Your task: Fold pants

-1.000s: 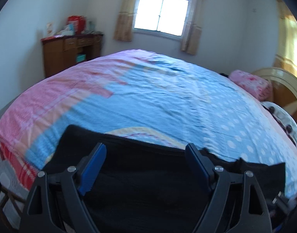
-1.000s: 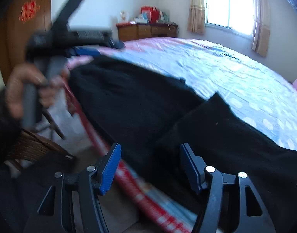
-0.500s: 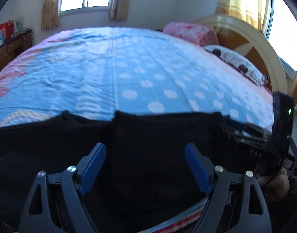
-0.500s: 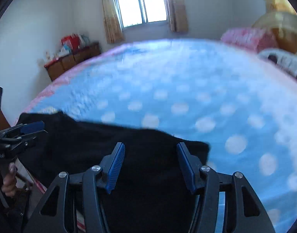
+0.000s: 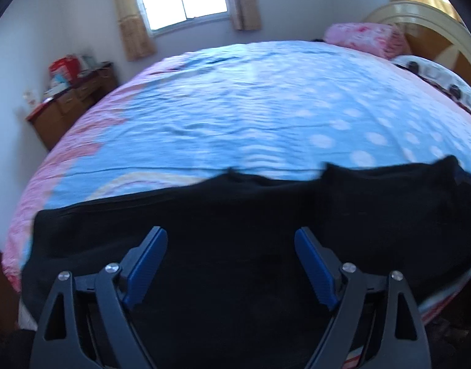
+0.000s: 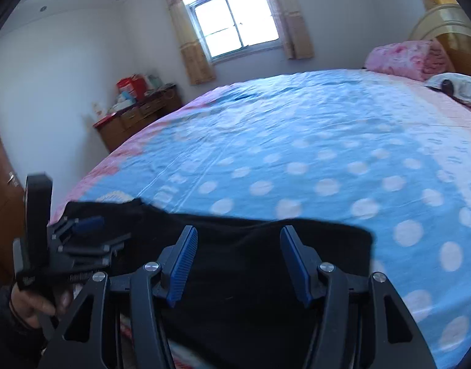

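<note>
Black pants (image 5: 241, 233) lie along the bed's (image 5: 266, 117) near edge, long axis from 9 to 3 o'clock. Left gripper (image 5: 230, 264) and right gripper (image 6: 237, 261) hover over them, fingers spread, empty.

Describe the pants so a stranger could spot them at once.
Start with the big bed under the window, covered by a blue sheet with white dots. Along its near edge lie the pants, spread flat across it. They are the only plain black fabric on the bed.
</note>
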A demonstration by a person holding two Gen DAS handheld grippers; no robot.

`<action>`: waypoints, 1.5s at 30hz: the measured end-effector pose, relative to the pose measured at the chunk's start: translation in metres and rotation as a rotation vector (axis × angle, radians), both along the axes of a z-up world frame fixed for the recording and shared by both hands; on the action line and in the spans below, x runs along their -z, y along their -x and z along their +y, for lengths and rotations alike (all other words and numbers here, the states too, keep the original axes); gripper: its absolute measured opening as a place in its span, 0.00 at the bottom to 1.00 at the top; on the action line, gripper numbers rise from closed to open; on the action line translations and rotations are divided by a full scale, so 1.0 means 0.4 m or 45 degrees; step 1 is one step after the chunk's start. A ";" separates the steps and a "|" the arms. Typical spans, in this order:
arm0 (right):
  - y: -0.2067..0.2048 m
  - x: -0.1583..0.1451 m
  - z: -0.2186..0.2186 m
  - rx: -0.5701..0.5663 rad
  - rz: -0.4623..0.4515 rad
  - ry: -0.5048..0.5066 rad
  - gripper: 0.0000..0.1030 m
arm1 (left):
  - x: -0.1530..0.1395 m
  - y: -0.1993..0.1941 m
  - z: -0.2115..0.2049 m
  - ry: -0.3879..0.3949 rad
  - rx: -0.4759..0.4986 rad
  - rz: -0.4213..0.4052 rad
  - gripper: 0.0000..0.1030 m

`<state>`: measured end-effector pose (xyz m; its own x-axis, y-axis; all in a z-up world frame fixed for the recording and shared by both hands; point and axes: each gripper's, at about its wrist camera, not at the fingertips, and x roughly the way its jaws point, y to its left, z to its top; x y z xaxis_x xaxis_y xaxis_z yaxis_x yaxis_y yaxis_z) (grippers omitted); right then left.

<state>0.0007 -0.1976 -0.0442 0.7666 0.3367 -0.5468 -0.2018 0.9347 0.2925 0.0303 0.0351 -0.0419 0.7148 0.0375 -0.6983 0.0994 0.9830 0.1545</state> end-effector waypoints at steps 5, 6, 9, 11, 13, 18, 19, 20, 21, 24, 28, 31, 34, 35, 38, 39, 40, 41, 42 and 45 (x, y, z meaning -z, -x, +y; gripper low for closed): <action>0.013 0.026 0.110 -0.172 0.053 0.043 0.57 | -0.007 -0.007 0.282 0.058 -0.403 -0.075 0.92; 0.019 0.027 0.126 -0.192 0.051 0.059 0.57 | -0.005 -0.001 0.362 0.136 -0.516 -0.080 0.92; 0.028 0.025 0.147 -0.218 0.040 0.073 0.57 | 0.012 0.027 0.530 0.350 -0.738 -0.119 0.91; 0.029 0.019 0.149 -0.217 0.036 0.061 0.57 | 0.026 0.035 0.593 0.454 -0.761 -0.131 0.89; 0.030 0.020 0.146 -0.211 0.042 0.045 0.57 | 0.039 0.029 0.610 0.526 -0.701 -0.119 0.87; 0.014 0.032 0.131 -0.197 0.087 0.012 0.57 | 0.043 0.026 0.551 0.452 -0.619 -0.175 0.81; 0.012 0.033 0.129 -0.193 0.093 0.009 0.57 | 0.045 0.030 0.538 0.452 -0.614 -0.180 0.80; 0.013 0.032 0.128 -0.190 0.094 0.007 0.57 | 0.050 0.040 0.527 0.450 -0.617 -0.186 0.77; 0.013 0.031 0.127 -0.188 0.093 0.005 0.57 | 0.046 0.044 0.522 0.444 -0.630 -0.192 0.73; 0.014 0.027 0.121 -0.182 0.086 0.002 0.57 | 0.036 0.063 0.532 0.547 -0.648 -0.227 0.41; 0.011 0.025 0.108 -0.169 0.086 -0.020 0.57 | 0.020 0.071 0.523 0.629 -0.686 -0.208 0.29; 0.010 0.018 0.096 -0.156 0.079 -0.035 0.57 | -0.020 0.082 0.490 0.593 -0.694 -0.246 0.29; 0.011 0.001 0.073 -0.129 0.054 -0.045 0.57 | -0.096 0.096 0.426 0.511 -0.575 -0.355 0.29; 0.012 -0.006 0.060 -0.113 0.044 -0.052 0.57 | -0.129 0.100 0.395 0.497 -0.502 -0.398 0.29; 0.012 -0.025 -0.002 -0.049 0.040 -0.102 0.57 | -0.216 0.100 0.271 0.443 -0.228 -0.485 0.29; 0.015 -0.031 -0.025 -0.023 0.037 -0.113 0.57 | -0.240 0.101 0.214 0.428 -0.121 -0.501 0.29; 0.022 -0.037 -0.054 0.011 0.031 -0.124 0.57 | -0.256 0.102 0.168 0.428 -0.033 -0.507 0.29; 0.030 -0.043 -0.079 0.044 0.024 -0.129 0.57 | -0.270 0.104 0.116 0.430 0.063 -0.512 0.29; 0.040 -0.048 -0.109 0.083 0.017 -0.133 0.57 | -0.279 0.108 0.061 0.426 0.153 -0.517 0.29; 0.079 -0.058 -0.205 0.211 0.008 -0.169 0.57 | -0.269 0.111 -0.106 0.405 0.404 -0.476 0.29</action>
